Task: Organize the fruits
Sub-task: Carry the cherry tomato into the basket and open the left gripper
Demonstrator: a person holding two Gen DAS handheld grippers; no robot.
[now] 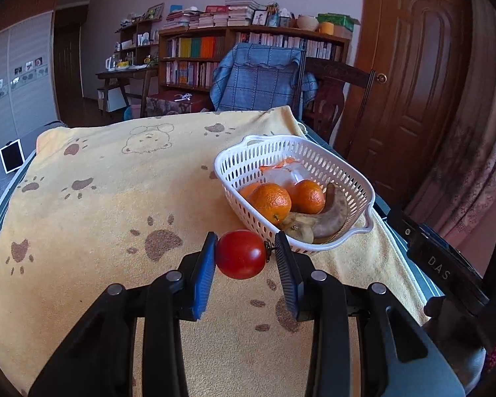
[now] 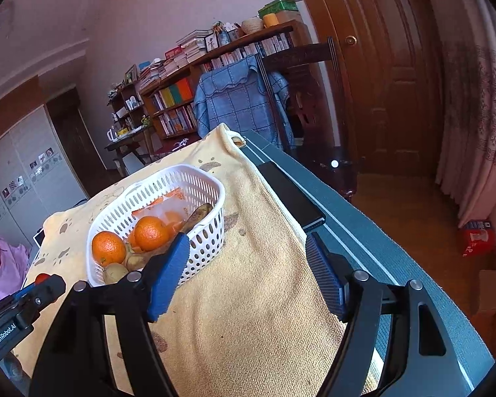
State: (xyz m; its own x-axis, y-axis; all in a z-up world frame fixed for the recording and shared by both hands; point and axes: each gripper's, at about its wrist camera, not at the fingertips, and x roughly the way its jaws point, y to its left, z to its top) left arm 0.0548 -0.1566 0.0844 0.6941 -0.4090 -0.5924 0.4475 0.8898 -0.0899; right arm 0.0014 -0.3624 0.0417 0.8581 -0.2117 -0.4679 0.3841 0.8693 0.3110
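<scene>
red and glossy, the tomato (image 1: 240, 254) sits clamped between the pads of the left gripper (image 1: 244, 248), lifted off the towel (image 1: 109, 198) and just short of the near rim of the white basket (image 1: 314, 152). 2 oranges (image 1: 272, 201) and a browned banana (image 1: 330, 213) already lie inside, so the step in hand looks like carrying the tomato in. next it likely needs to clear the rim, hang over a free spot beside the oranges, then let go low. the right gripper (image 2: 248, 264) hangs with jaws apart and nothing between them, beside the basket.
</scene>
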